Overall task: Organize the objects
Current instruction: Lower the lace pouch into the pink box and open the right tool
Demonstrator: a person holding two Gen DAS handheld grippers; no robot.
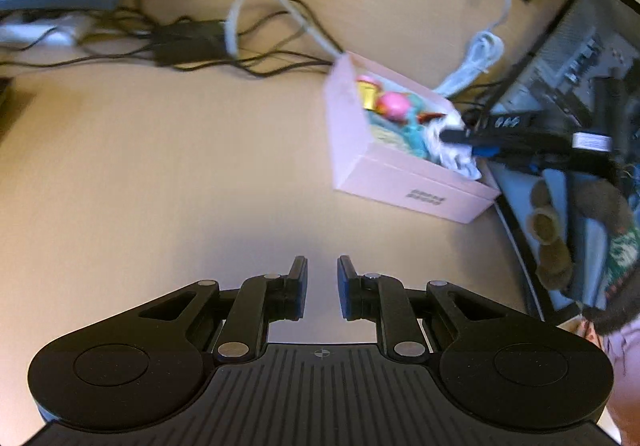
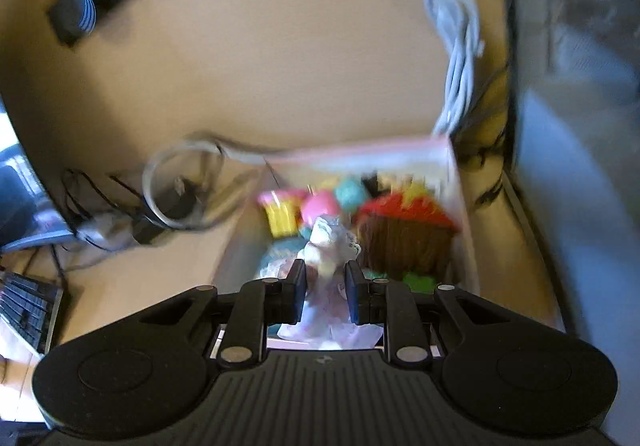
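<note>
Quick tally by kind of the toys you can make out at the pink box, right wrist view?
Balls: 2, pink ball and teal ball
Cupcake-shaped toys: 2, yellow cupcake toy and brown cupcake toy
Pale toy clamped in the right gripper fingers: 1
Total: 5; blur hides anything else in the pink box.

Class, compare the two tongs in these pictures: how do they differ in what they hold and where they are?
The left tongs hold nothing; the right tongs grip a pale, white-pink soft toy. The left tongs hang over bare table; the right tongs reach into the pink box of toys. Both are black and nearly closed.
</note>
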